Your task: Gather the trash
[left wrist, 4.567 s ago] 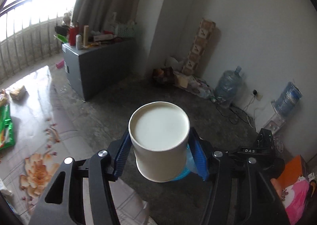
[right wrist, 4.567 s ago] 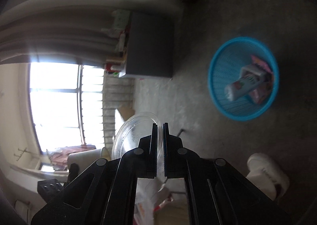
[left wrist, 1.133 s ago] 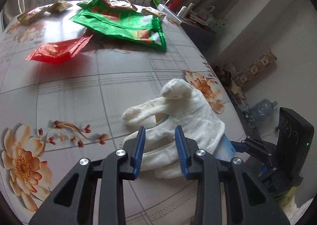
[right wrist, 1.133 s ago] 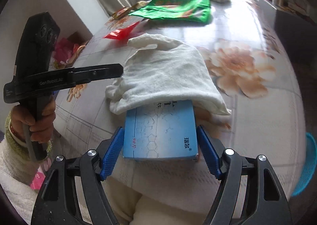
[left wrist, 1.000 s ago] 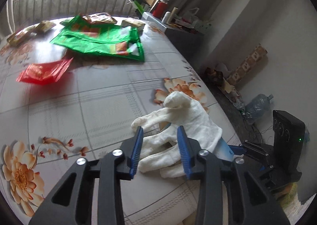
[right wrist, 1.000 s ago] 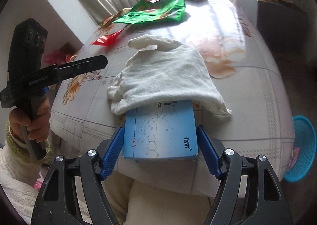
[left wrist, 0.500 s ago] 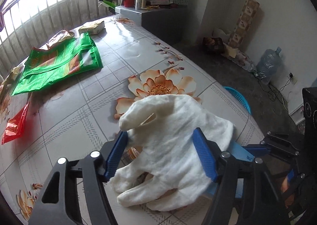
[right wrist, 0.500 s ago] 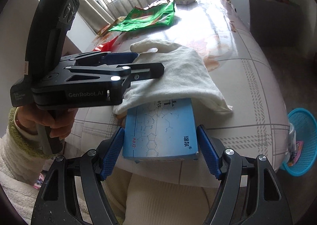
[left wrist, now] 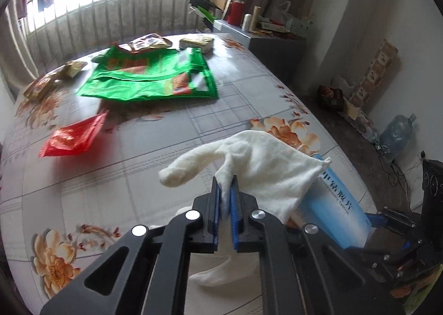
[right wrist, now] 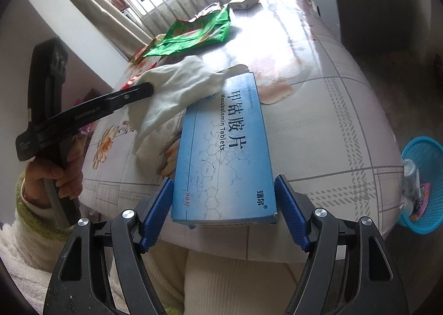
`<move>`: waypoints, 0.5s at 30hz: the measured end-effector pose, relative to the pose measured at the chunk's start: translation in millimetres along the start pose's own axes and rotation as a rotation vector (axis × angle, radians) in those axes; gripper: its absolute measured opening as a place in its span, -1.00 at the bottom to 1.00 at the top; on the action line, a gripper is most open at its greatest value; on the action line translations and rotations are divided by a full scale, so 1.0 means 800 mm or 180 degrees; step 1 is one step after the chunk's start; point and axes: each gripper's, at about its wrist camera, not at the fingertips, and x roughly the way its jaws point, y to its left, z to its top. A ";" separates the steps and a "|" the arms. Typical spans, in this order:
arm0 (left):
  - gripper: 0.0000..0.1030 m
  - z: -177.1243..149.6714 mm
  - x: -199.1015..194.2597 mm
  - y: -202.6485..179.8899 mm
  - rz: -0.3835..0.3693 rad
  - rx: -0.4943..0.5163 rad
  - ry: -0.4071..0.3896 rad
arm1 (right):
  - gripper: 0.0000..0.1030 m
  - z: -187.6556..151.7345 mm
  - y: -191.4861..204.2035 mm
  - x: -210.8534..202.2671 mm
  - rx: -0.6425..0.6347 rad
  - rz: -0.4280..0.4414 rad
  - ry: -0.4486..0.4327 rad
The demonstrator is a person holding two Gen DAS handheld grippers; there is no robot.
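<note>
Two grippers over a glossy floral-print table (left wrist: 155, 148). L gripper (left wrist: 224, 193): jaws nearly closed, pinched on a fold of the white glove (left wrist: 265, 159), a soft knitted cotton piece, limp, one finger drooping free to the left. The glove is shown lifted at the pinch, its far edge draped against the end of the blue tablet box (right wrist: 224, 146), which is seen beside it to the right in the L view. R gripper (right wrist: 224, 204): jaws spread wide and pressed on the two long sides of the box's near end; box is thus held, not loose. Box: flat rigid card, smooth printed face, rectangular; long axis is directed straight away from the R jaws, across the table's near edge, far end touching the glove. Key relation: the blue basket (right wrist: 423, 184), a perforated plastic bin on the floor, lies to the right of the R jaws and below table level, well apart from the L gripper; R hand is the nearer. Judged: box is prob. the next item to be carried over, w/ a swing right and down. Other litter left on the table: green bag (left wrist: 155, 76), thin crinkly film; red packet (left wrist: 72, 137), shiny foil.
</note>
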 end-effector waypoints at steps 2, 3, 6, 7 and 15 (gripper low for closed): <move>-0.88 -0.010 -0.010 0.020 0.0122 -0.0149 0.0014 | 0.35 0.002 -0.006 -0.003 0.0105 -0.0031 -0.0050; -0.87 -0.016 -0.013 0.029 0.0154 -0.0211 0.0053 | 0.35 0.004 -0.010 -0.004 0.0163 -0.0038 -0.0073; -0.78 -0.036 -0.016 0.043 0.0151 -0.0289 0.0208 | 0.36 0.009 -0.018 -0.007 0.0301 -0.0045 -0.0132; -0.60 -0.041 -0.018 0.045 0.0114 -0.0311 0.0256 | 0.38 0.010 -0.017 -0.007 0.0316 -0.0066 -0.0137; 0.31 -0.049 -0.060 0.036 -0.0054 -0.0315 0.0036 | 0.60 0.017 -0.007 -0.014 0.0247 -0.0099 -0.0152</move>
